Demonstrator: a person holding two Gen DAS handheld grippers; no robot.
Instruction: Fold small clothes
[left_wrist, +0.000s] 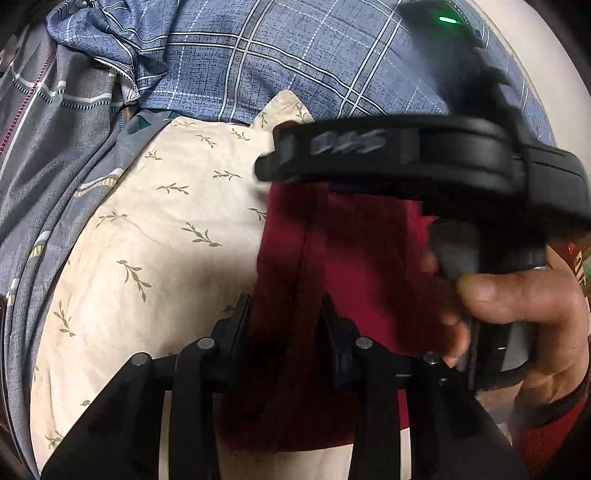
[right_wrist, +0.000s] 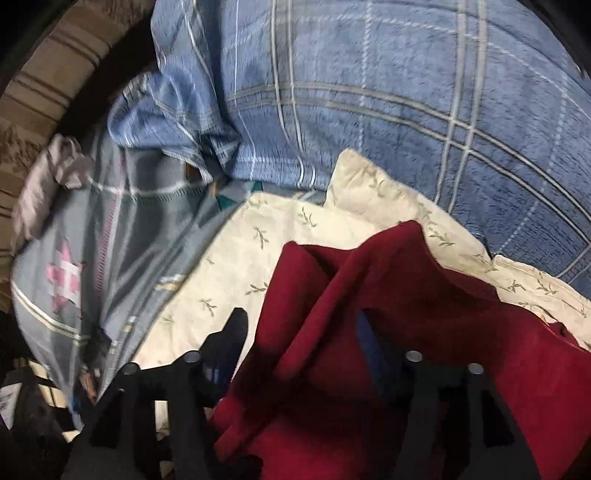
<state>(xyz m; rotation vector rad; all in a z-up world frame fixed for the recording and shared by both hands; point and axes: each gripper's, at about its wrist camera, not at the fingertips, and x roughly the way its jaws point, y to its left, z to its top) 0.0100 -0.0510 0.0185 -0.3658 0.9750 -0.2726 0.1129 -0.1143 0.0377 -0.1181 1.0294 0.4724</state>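
A dark red cloth (left_wrist: 343, 258) hangs above a cream sheet with a leaf print (left_wrist: 159, 229). My left gripper (left_wrist: 284, 306) is shut on a fold of the red cloth, which runs between its two fingers. The right gripper's black body (left_wrist: 424, 158) crosses the left wrist view above the cloth, held by a hand (left_wrist: 517, 314). In the right wrist view the red cloth (right_wrist: 388, 314) drapes over my right gripper (right_wrist: 306, 325); one finger (right_wrist: 232, 332) shows at the left, the other is mostly hidden by cloth.
A blue plaid blanket (left_wrist: 295, 59) lies behind the cream sheet and also shows in the right wrist view (right_wrist: 388, 110). Grey patterned bedding (right_wrist: 96, 266) is bunched at the left. A striped brown surface (right_wrist: 44, 85) is at the far left.
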